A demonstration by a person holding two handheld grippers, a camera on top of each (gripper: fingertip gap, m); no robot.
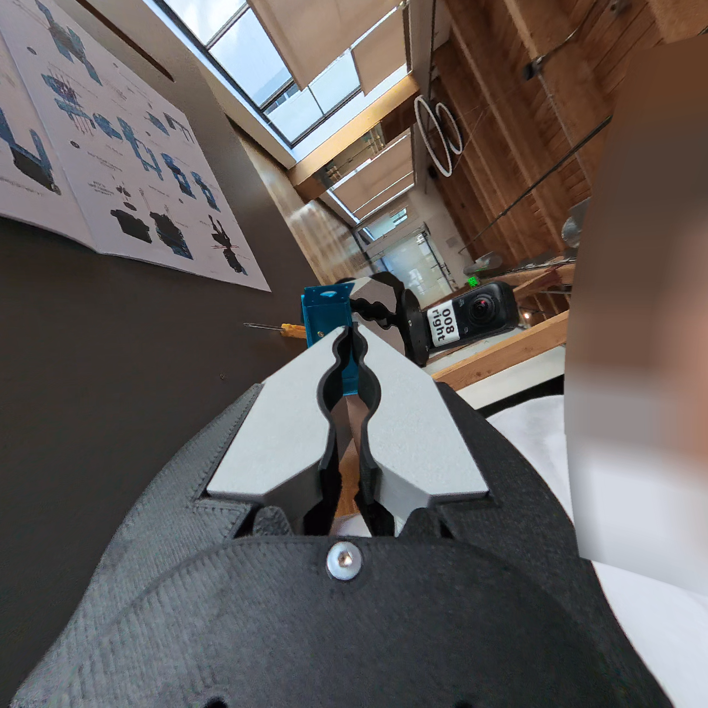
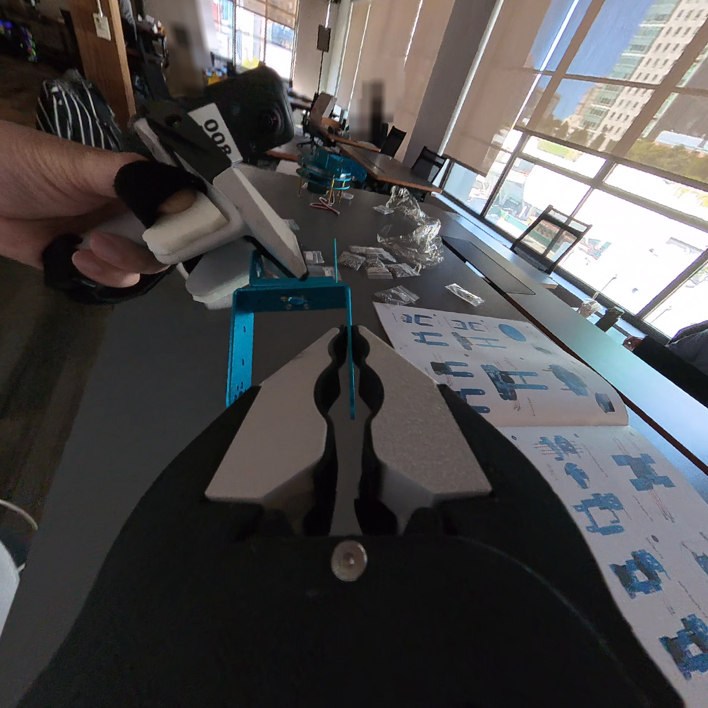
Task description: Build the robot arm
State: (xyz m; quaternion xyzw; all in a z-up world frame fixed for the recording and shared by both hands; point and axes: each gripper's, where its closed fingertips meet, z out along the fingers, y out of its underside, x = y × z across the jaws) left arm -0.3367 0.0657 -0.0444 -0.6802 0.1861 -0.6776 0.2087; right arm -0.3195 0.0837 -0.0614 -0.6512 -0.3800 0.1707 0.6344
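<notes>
Both tools pinch one blue metal bracket (image 2: pixel 291 302) above the dark desk (image 2: pixel 126 344) — the right tool (image 2: pixel 349 330) on a thin side wall, the left tool (image 1: pixel 352 329) on another edge — beside an open instruction booklet (image 2: pixel 498 367).

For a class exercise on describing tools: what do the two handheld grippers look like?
Each gripper, left and right, has light-grey wedge fingers with wavy black inner pads, a ribbed black body, a silver screw, and a black camera bearing a white label.
</notes>
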